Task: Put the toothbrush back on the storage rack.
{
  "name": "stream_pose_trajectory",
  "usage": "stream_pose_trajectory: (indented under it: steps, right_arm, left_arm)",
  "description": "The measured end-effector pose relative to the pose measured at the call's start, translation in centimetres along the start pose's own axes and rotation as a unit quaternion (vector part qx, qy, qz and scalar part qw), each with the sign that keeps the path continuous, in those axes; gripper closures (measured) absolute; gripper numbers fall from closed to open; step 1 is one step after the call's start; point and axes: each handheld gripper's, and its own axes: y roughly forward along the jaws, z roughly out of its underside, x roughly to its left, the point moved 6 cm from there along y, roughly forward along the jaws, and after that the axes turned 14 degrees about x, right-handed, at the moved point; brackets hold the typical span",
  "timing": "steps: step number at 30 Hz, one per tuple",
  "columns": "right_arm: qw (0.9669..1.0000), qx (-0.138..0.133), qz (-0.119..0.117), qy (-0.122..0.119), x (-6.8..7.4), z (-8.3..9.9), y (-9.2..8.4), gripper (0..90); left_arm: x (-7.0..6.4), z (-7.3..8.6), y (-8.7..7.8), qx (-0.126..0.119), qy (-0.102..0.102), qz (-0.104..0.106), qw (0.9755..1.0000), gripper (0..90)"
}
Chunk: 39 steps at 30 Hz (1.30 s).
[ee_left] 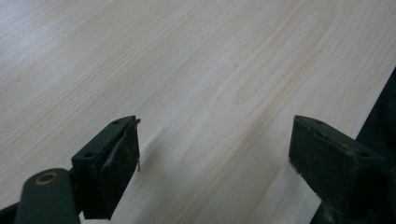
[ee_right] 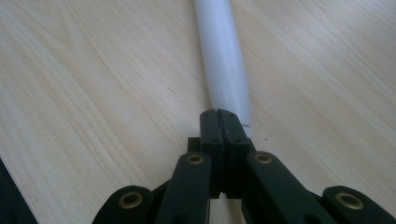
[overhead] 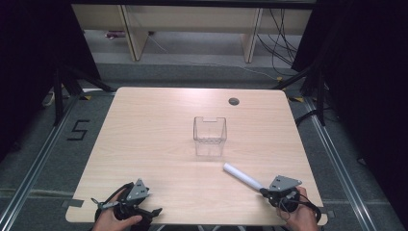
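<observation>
Right gripper (overhead: 263, 191), near the front right corner of the counter (overhead: 159, 125), has its jaws pressed fully together on the near end of a white tube (overhead: 243, 176); the right gripper view (ee_right: 223, 122) shows the two black jaws meeting with the flattened end of the tube (ee_right: 223, 60) pinched between them. The tube runs straight on from the jaws, its long axis pointing away from the hand toward the middle of the counter and slightly to the left. Its far end is free, and I cannot tell whether that end rests on the wood or hangs just above it.

A clear plastic bin (overhead: 210, 132) stands upright and open-topped near the centre of the counter, beyond the free end of the tube and a little left of the line it points along. Tube tip and bin are near each other but apart. The right hand is the nearer one to the bin and already has the tube, so a move into the bin would likely be a forward lift with the tip tilted over the near wall.

Left gripper (overhead: 126, 208) sits at the front left edge with jaws wide apart and nothing between them; the left gripper view (ee_left: 212, 149) shows bare wood there.
</observation>
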Motion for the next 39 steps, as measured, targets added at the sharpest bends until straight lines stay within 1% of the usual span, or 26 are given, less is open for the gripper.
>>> stream_pose_trajectory:
  steps: [3, 4, 5, 8, 9, 10, 11, 12, 15, 16, 18, 19, 20, 21, 22, 23, 26, 28, 30, 31, 32, 33, 34, 35, 36, 39]
  right_arm:
    - [1.0, 0.002, 0.001, 0.003, -0.1, 0.0, 0.1, 90.0]
    - [1.0, -0.002, 0.009, -0.002, -0.4, 0.0, 0.1, 90.0]
    - [0.9999, -0.005, 0.009, -0.002, -0.5, -0.1, 0.0, 90.0]
    - [0.9998, 0.0, 0.012, 0.012, -0.9, 0.0, 0.0, 90.0]
    - [0.9998, 0.0, 0.015, 0.011, -1.2, 0.0, 0.0, 90.0]
    - [0.9996, 0.002, 0.013, 0.024, -1.2, 0.0, 0.0, 90.0]
    - [0.9996, 0.002, 0.013, 0.024, -1.2, 0.0, 0.0, 90.0]
    - [0.9997, 0.001, 0.022, 0.013, -1.9, -0.1, 0.1, 90.0]
    - [0.9995, 0.003, 0.028, 0.016, -2.5, -0.2, 0.2, 90.0]
    - [0.9995, 0.005, 0.027, 0.019, -2.6, -0.3, 0.2, 90.0]
    - [0.9993, 0.004, 0.035, 0.013, -3.2, -0.4, 0.5, 90.0]
    - [0.999, 0.007, 0.036, 0.025, -3.2, -0.4, 0.5, 90.0]
    - [0.9989, 0.008, 0.037, 0.027, -3.3, -0.5, 0.6, 90.0]
    - [0.9989, 0.008, 0.037, 0.027, -3.3, -0.5, 0.6, 90.0]
    - [0.9989, 0.009, 0.04, 0.02, -3.7, -0.6, 0.7, 90.0]
    - [0.9988, 0.011, 0.043, 0.02, -4.1, -1.0, 0.9, 90.0]
    - [0.9986, 0.013, 0.048, 0.016, -4.5, -1.5, 1.2, 90.0]
    - [0.9985, 0.018, 0.048, 0.018, -4.6, -1.7, 1.6, 90.0]
    - [0.9985, 0.019, 0.05, 0.013, -4.8, -2.0, 1.8, 90.0]
    - [0.9984, 0.024, 0.044, 0.024, -4.7, -2.2, 1.9, 90.0]
    - [0.9985, 0.024, 0.048, 0.014, -5.0, -2.4, 2.0, 90.0]
    - [0.9985, 0.024, 0.048, 0.014, -5.0, -2.4, 2.0, 90.0]
    - [0.9983, 0.023, 0.047, 0.026, -5.1, -2.7, 2.3, 90.0]
    - [0.9984, 0.021, 0.05, 0.016, -5.5, -2.9, 2.4, 90.0]
    - [0.9986, 0.021, 0.046, 0.017, -5.6, -3.1, 2.6, 90.0]
    - [0.9985, 0.021, 0.048, 0.018, -5.8, -3.5, 2.8, 90.0]
  left_arm:
    - [0.0, 0.0, 0.0, 0.001, 0.0, 0.001, 1.0, 15.7]
    - [-0.1, 0.0, 0.0, 0.001, -0.001, 0.001, 1.0, 15.7]
    - [-0.1, 0.1, 0.0, 0.0, -0.002, 0.001, 1.0, 15.7]
    - [0.0, 0.1, -0.1, 0.0, -0.002, 0.0, 1.0, 15.7]
    - [0.0, 0.1, -0.1, 0.0, -0.002, 0.0, 1.0, 15.7]
    - [0.0, 0.1, 0.0, 0.0, -0.003, -0.001, 1.0, 15.7]
    - [0.0, 0.1, 0.0, 0.0, -0.003, -0.001, 1.0, 15.7]
    - [-0.1, 0.1, 0.0, 0.001, -0.003, 0.0, 1.0, 15.7]
    - [0.0, 0.1, 0.0, 0.002, -0.004, 0.0, 1.0, 15.7]
    - [0.0, 0.1, 0.0, 0.002, -0.004, -0.001, 1.0, 15.7]
    - [0.0, 0.1, 0.0, 0.001, -0.004, -0.001, 1.0, 15.7]
    - [-0.1, 0.1, 0.0, 0.001, -0.003, 0.0, 1.0, 15.7]
    - [-0.1, 0.1, 0.0, 0.0, -0.003, 0.0, 1.0, 15.7]
    - [-0.1, 0.1, 0.0, 0.0, -0.003, 0.0, 1.0, 15.7]
    - [0.0, 0.1, 0.0, 0.0, -0.004, 0.0, 1.0, 15.7]
    - [0.0, 0.1, -0.1, 0.0, -0.004, 0.0, 1.0, 15.7]
    - [0.0, 0.1, 0.0, 0.0, -0.004, 0.001, 1.0, 15.7]
    - [-0.1, 0.1, 0.0, 0.001, -0.003, 0.0, 1.0, 15.7]
    - [-0.1, 0.1, 0.0, 0.0, -0.004, 0.0, 1.0, 15.7]
    - [-0.1, 0.1, 0.0, 0.0, -0.004, 0.0, 1.0, 15.7]
    - [-0.1, 0.1, 0.0, 0.0, -0.004, 0.001, 1.0, 15.7]
    - [-0.1, 0.1, 0.0, 0.0, -0.004, 0.001, 1.0, 15.7]
    - [-0.1, 0.1, 0.0, 0.001, -0.004, 0.001, 1.0, 15.7]
    - [-0.1, 0.1, 0.0, 0.001, -0.004, 0.001, 1.0, 15.7]
    - [-0.1, 0.1, 0.0, 0.001, -0.004, 0.001, 1.0, 15.6]
    - [0.0, 0.1, 0.0, 0.001, -0.004, 0.001, 1.0, 15.7]
